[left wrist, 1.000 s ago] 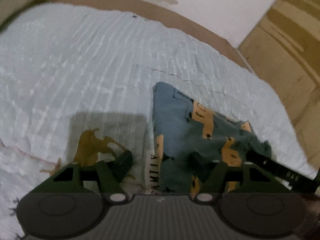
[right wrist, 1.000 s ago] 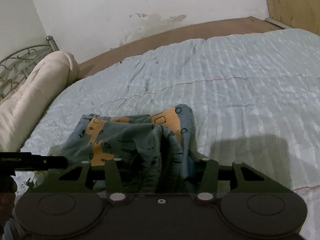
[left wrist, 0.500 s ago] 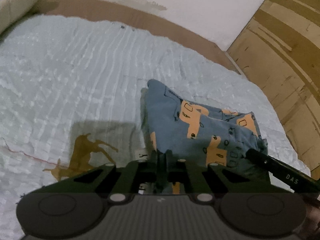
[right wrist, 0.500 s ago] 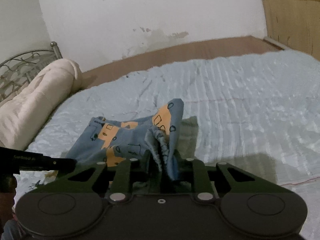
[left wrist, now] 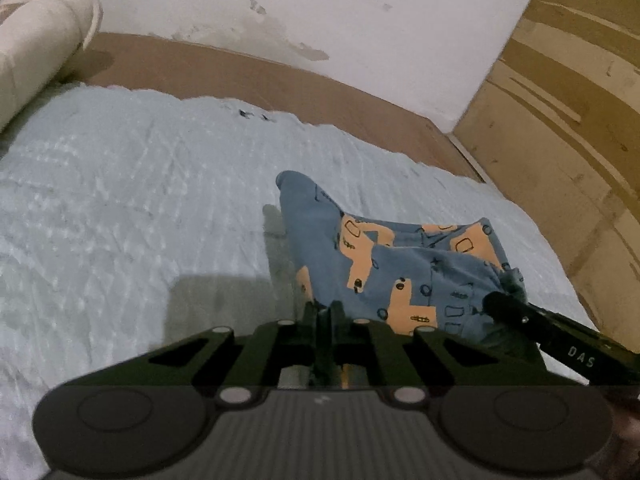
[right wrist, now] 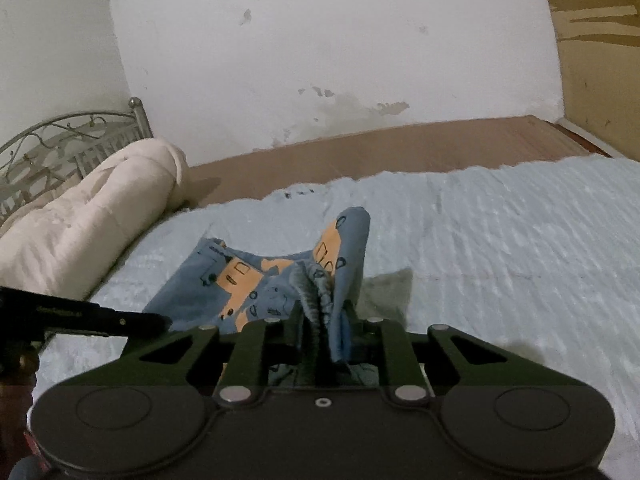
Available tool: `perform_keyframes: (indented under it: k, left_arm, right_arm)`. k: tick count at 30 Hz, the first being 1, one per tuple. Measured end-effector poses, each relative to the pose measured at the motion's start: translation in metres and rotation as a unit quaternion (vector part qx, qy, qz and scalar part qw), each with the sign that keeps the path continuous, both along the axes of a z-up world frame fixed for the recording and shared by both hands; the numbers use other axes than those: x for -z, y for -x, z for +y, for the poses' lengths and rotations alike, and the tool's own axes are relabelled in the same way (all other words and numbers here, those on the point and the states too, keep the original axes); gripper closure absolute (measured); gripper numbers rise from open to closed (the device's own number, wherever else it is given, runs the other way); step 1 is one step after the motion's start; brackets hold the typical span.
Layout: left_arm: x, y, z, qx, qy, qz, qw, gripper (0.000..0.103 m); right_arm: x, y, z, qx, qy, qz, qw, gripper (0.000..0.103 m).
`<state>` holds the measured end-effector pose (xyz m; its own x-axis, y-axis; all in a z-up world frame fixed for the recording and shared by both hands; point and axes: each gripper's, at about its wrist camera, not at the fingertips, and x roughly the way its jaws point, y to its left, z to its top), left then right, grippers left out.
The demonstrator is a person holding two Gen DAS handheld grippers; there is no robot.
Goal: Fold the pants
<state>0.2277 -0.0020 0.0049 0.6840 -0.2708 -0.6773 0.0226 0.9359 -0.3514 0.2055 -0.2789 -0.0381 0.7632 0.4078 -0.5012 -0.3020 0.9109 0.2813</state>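
Small blue pants (left wrist: 380,264) with orange car prints hang partly lifted off the pale blue bedspread (left wrist: 120,200). My left gripper (left wrist: 325,308) is shut on their near left edge. In the right wrist view the pants (right wrist: 240,284) drape leftward from my right gripper (right wrist: 322,312), whose jaws are closing with a bunched fold of the fabric pressed between them. Each gripper shows in the other's view: the right gripper (left wrist: 504,304) at the pants' right corner, the left gripper (right wrist: 160,322) at their left. The far end of the pants still rests on the bed.
A rolled cream duvet (right wrist: 80,216) lies along the left by a metal headboard (right wrist: 60,140). A brown strip of bare mattress (left wrist: 280,84) runs below the white wall. A wooden panel (left wrist: 560,120) stands to the right of the bed.
Both grippers closed on the pants' near edge and rose, lifting that edge off the bedspread. The pants now hang up from the bed instead of lying crumpled.
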Motion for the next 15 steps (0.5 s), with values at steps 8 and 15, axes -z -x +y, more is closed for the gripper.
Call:
perform_keyframes:
  k: [8,15]
  left_arm:
    - [0.012,-0.054,0.014,-0.018,-0.014,0.002,0.9997,0.097]
    - [0.038,-0.085,0.014,-0.02,-0.03,0.014,0.9993,0.097]
  right_arm:
    - [0.012,-0.067,0.025,0.016,-0.002,0.008,1.0,0.085]
    - [0.037,-0.101,0.028,0.031,-0.004,0.032,0.999,0.085]
